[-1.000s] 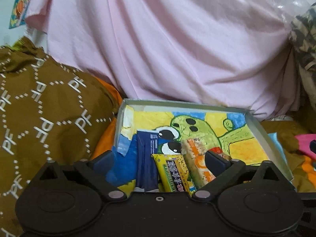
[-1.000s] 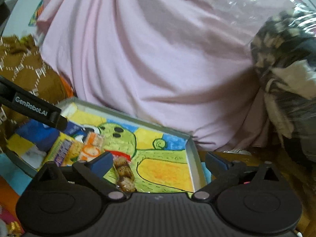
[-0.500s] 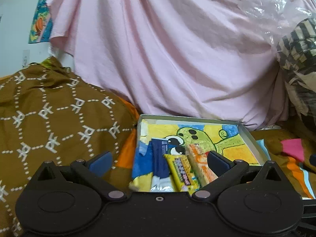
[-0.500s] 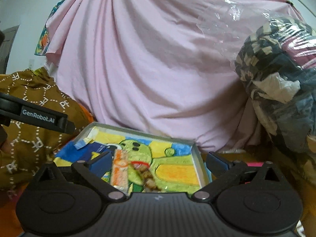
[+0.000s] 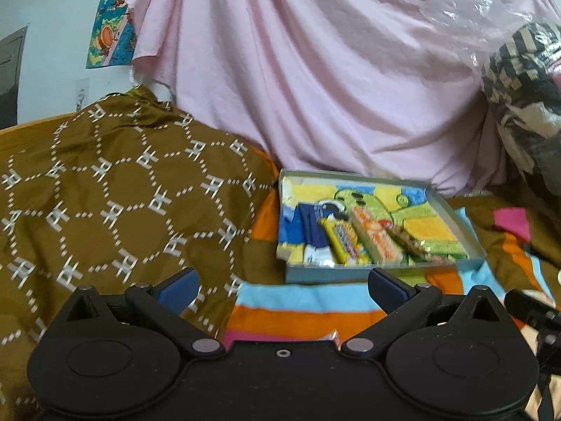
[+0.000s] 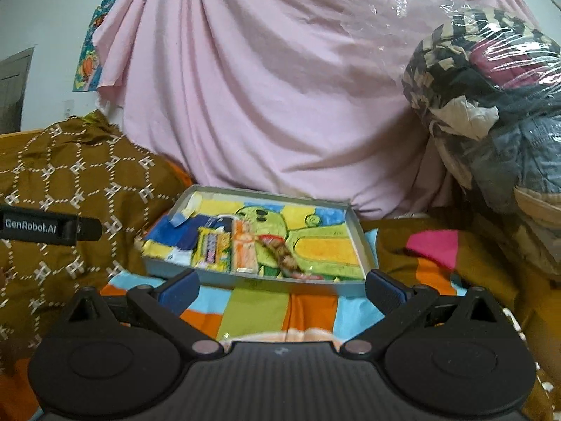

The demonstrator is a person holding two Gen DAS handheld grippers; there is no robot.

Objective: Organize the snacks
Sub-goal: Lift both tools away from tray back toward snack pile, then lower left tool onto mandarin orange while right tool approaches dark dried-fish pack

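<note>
A shallow grey box with a bright cartoon drawing inside lies on striped bedding. Side by side in its left half are a dark blue packet, a yellow packet, an orange packet and a brown snack bar. My left gripper is open and empty, held back from the box's near wall. The right gripper is open and empty too, just short of the box. The left gripper's black body shows at the left edge of the right wrist view.
A brown patterned cloth is heaped left of the box. A pink sheet hangs behind it. A plastic-wrapped bundle of clothes stands at the right. The striped blanket covers the near ground.
Both grippers have drawn back and risen away from the box, which now looks smaller and farther off. Both stay open and empty. The snacks have not moved.
</note>
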